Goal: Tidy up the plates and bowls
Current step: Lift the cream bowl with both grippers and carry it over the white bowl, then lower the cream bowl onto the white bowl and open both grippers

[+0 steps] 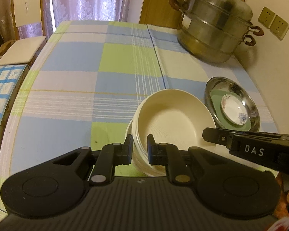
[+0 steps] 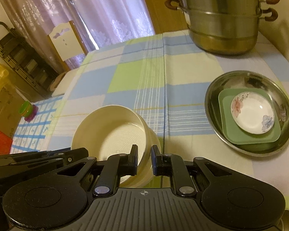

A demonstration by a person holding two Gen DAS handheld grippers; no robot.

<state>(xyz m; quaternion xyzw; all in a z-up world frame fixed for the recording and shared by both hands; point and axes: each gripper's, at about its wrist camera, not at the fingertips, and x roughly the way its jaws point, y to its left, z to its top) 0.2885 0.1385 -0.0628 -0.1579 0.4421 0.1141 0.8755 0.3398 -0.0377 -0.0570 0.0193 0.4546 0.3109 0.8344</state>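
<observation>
A cream ribbed bowl (image 1: 171,121) is tilted above the checked tablecloth, held by both grippers. My left gripper (image 1: 140,150) is shut on the bowl's near left rim, one finger inside and one outside. My right gripper (image 2: 144,158) is shut on the bowl's (image 2: 113,132) right wall in the same way. A steel basin (image 2: 212,104) stands to the right, holding a green square plate (image 2: 229,132) with a small floral dish (image 2: 252,113) on it. The basin also shows in the left wrist view (image 1: 240,92).
A large stacked steel steamer pot (image 1: 215,23) stands at the back right by the wall. A white chair (image 1: 23,28) stands at the far left edge of the table. A second blue-checked surface (image 2: 34,119) with a small green and pink cup (image 2: 28,111) lies to the left.
</observation>
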